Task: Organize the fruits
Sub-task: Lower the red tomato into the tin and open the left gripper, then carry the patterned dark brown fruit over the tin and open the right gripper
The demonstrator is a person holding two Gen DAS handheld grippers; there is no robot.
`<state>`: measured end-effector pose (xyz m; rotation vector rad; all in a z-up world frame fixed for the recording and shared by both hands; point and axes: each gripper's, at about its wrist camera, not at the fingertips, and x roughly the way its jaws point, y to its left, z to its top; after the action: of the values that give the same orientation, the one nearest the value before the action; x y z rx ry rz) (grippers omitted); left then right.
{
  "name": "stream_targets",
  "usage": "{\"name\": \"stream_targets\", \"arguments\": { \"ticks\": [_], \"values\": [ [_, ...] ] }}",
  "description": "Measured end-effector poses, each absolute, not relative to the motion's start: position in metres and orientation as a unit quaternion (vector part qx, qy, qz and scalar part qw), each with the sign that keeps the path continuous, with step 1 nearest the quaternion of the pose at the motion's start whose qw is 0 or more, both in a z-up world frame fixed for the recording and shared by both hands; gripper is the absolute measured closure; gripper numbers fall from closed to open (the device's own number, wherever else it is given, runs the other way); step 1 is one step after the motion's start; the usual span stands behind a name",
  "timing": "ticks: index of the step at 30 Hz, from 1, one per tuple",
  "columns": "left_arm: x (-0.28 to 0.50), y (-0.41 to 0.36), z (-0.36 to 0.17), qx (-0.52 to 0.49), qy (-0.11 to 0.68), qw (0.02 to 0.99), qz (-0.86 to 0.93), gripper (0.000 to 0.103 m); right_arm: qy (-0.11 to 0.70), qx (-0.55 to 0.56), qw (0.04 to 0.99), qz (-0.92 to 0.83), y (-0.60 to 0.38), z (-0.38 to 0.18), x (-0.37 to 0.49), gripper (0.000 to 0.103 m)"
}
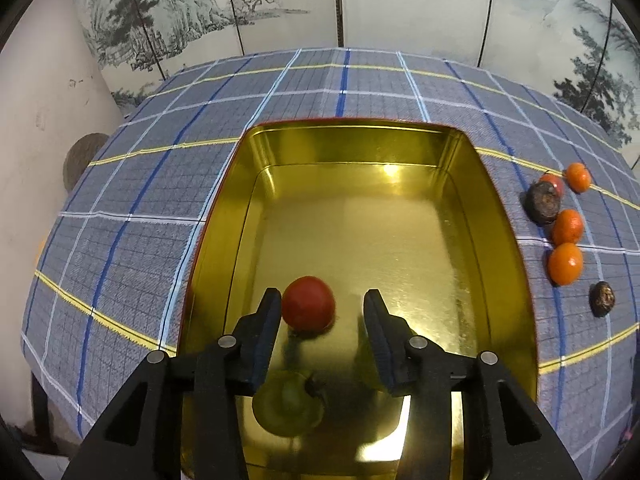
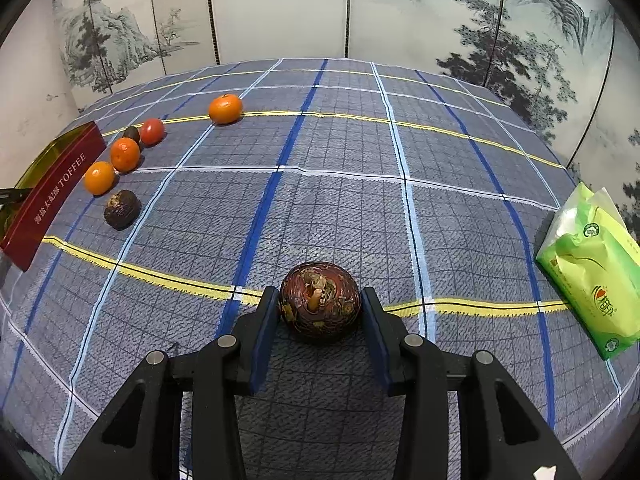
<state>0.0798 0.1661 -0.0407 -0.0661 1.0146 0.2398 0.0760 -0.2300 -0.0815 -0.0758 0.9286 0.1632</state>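
Although the counter (image 2: 460, 152) under its blue plaid woven cloth took up most of both views, the coming move turned on one small relation: the dark brown, rough-skinned round fruit (image 2: 320, 300) lay straight ahead of the right hand-held gripper (image 2: 320, 304), squarely between its two black fingers with their blue pads. Whether the pads touched the skin or stood just off it could not be told; they flanked it closely on both sides. The fruit sat on the cloth with its dried stem end facing the camera, squat and nearly spherical, so it offered no long axis to align with.

Next in size, the rectangular tin with a glossy gold interior and red outer wall (image 1: 508, 216) stood at the left part of the counter. The left hand-held gripper (image 1: 322, 302) hovered over it, spread wide and holding nothing, with a smooth red round tomato-like fruit (image 1: 308, 304) lying on the tin floor between the fingers, beside the left one. The right arm was plainly the nearer one to the brown fruit, and the tin lay well off to its left.

A green plastic tissue pack (image 2: 592, 276) lay at the right edge. Three glossy orange mandarins (image 2: 225, 109), a second red fruit (image 2: 152, 131) and two smaller dark fruits (image 2: 122, 209) waited on the cloth near the tin.
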Motion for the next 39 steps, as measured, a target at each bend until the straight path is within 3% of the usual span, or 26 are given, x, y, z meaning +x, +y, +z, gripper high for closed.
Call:
{"name": "stream_targets", "arguments": {
  "ticks": [3,12,26,39],
  "values": [
    [0.07,0.163,-0.036,-0.034,0.473,0.872,0.12,0.045,0.45,-0.033,0.889,0.073,-0.229,-0.081,0.076,0.065],
    [0.045,0.151,-0.025,-0.038,0.448,0.887,0.105,0.034,0.459,-0.029,0.885,0.068,-0.219,-0.08,0.079,0.066],
    [0.01,0.157,-0.005,-0.058,0.409,0.903,0.117,0.028,0.447,-0.04,0.886,0.117,-0.166,-0.059,0.08,0.066],
    [-0.023,0.201,0.004,-0.097,0.393,0.896,0.181,0.028,0.402,-0.077,0.871,0.272,-0.029,-0.017,0.085,0.066]
  ]
}}
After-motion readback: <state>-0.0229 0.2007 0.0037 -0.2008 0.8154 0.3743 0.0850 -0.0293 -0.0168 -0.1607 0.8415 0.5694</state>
